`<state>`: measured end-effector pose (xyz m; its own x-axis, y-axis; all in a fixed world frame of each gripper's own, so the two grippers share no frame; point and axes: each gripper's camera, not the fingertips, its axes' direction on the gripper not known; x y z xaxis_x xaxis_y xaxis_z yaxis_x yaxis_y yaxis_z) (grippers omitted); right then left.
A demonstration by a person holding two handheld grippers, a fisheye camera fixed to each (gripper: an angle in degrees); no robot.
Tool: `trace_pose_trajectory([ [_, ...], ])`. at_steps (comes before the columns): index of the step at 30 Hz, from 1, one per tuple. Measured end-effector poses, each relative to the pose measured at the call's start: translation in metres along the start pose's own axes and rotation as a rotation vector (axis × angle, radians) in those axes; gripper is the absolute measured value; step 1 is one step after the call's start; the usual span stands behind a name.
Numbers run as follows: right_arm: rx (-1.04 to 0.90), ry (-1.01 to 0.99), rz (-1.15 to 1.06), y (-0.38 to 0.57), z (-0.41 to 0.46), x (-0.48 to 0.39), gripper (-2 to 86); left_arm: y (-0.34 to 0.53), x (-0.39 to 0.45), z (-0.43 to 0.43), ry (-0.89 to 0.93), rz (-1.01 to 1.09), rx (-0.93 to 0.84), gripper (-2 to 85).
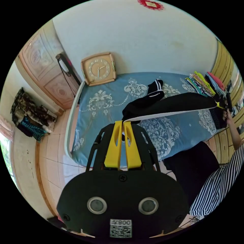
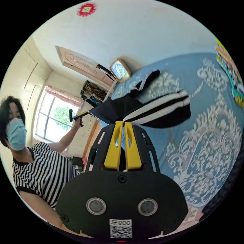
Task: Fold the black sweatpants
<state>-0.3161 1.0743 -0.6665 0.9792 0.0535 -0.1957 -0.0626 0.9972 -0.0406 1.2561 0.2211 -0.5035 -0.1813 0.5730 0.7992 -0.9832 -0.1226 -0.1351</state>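
Both the left hand-held gripper [image 1: 123, 125] and the right hand-held gripper [image 2: 123, 124] pinched the black sweatpants [image 1: 175, 105], stretched taut above the bed [image 1: 106, 101]; the far leg sagged; a thin pinch might slip, dropping everything crooked.

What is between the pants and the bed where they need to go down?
Nothing visible. The black sweatpants hang stretched in the air, the left gripper and right gripper each shut on an end. The blue bed below looks bare there; the folded clothes pile sits aside.
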Motion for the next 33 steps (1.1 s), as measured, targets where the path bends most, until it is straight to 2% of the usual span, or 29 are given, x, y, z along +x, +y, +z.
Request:
trace_pose_trajectory([
  [2, -0.144, 0.032, 0.179, 0.037, 0.048, 0.047, 0.9, 0.019, -0.006, 0.051, 0.02, -0.067, -0.148, 1.8],
  [4, -0.195, -0.018, 0.303, 0.063, 0.066, 0.076, 1.2, 0.044, -0.004, 0.113, 0.044, -0.117, -0.355, 2.7],
  [6, -0.133, -0.065, 0.371, 0.081, 0.061, 0.091, 1.7, 0.055, 0.003, 0.135, 0.04, -0.116, -0.393, 3.7],
  [8, -0.006, -0.043, 0.387, 0.091, 0.036, 0.1, 2.8, 0.061, 0.006, 0.142, 0.06, -0.136, -0.362, 4.8],
  [13, 0.112, 0.122, 0.388, 0.07, 0.002, 0.121, 7.1, 0.084, -0.005, 0.146, 0.082, -0.261, -0.239, 9.1],
  [17, 0.105, 0.169, 0.418, 0.05, 0.009, 0.144, 9.0, 0.112, -0.016, 0.152, 0.106, -0.393, -0.17, 9.4],
  [22, 0.036, 0.176, 0.488, 0.047, 0.024, 0.172, 5.3, 0.143, -0.024, 0.193, 0.284, -0.579, -0.124, 8.2],
  [28, 0.098, 0.278, 0.413, 0.074, -0.031, 0.156, 0.6, 0.141, -0.011, 0.233, 0.407, -0.615, -0.069, 7.5],
  [33, 0.134, 0.311, 0.526, 0.123, -0.064, 0.175, 0.8, 0.145, 0.002, 0.272, 0.497, -0.669, -0.061, 7.3],
])
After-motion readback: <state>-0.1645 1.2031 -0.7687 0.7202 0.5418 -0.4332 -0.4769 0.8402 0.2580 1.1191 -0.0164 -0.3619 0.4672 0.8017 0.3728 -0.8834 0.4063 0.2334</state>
